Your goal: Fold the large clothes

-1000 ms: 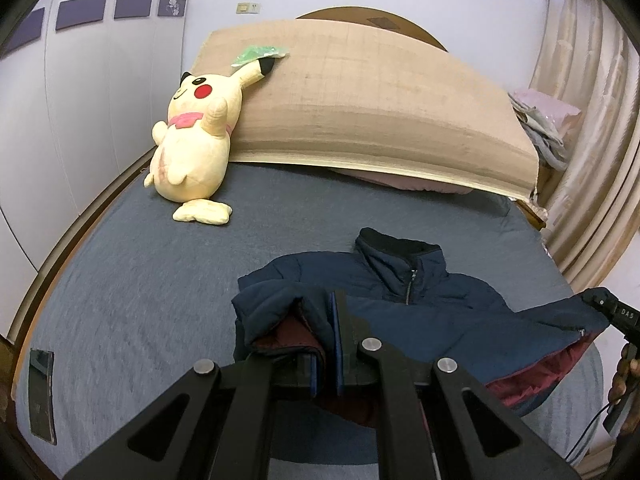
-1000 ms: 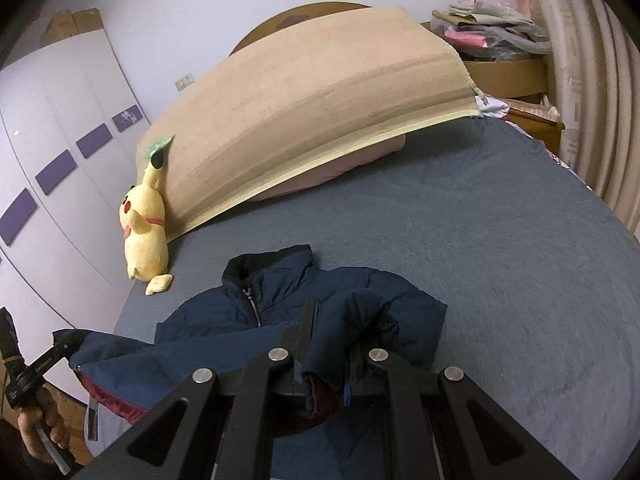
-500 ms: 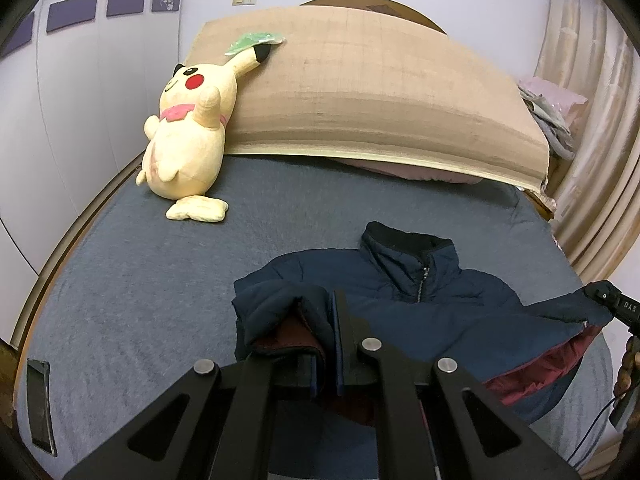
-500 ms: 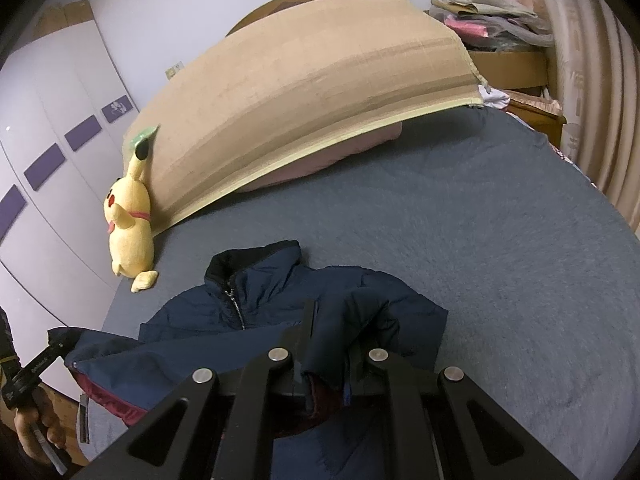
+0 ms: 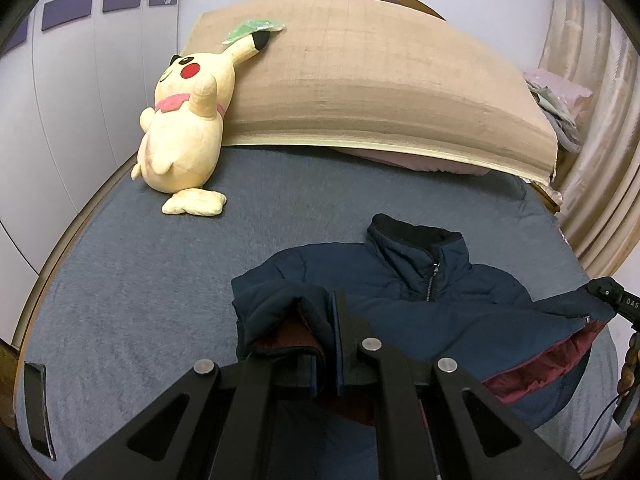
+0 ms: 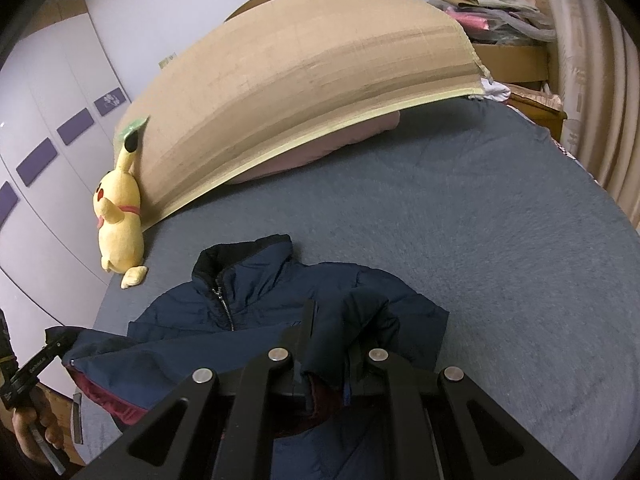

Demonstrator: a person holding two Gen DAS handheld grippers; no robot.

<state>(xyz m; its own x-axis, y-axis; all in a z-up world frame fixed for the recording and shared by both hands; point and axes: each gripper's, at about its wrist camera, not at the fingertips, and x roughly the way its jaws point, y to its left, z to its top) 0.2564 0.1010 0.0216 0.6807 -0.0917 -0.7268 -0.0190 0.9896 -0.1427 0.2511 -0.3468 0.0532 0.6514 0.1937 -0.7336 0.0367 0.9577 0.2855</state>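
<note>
Navy jacket (image 5: 432, 292) lies zipped, collar toward the headboard, near the foot edge of the bed (image 5: 120, 280). Left gripper (image 5: 324, 344) clamped on one hem corner, right gripper (image 6: 328, 344) on the other, maroon lining exposed; plush toy (image 5: 184, 120) at the head corner

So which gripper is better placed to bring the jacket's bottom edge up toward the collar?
Right, marginally. Both the right gripper and left gripper are shut on the jacket hem, but the collar looks nearer the right one, with open bed ahead.
</note>
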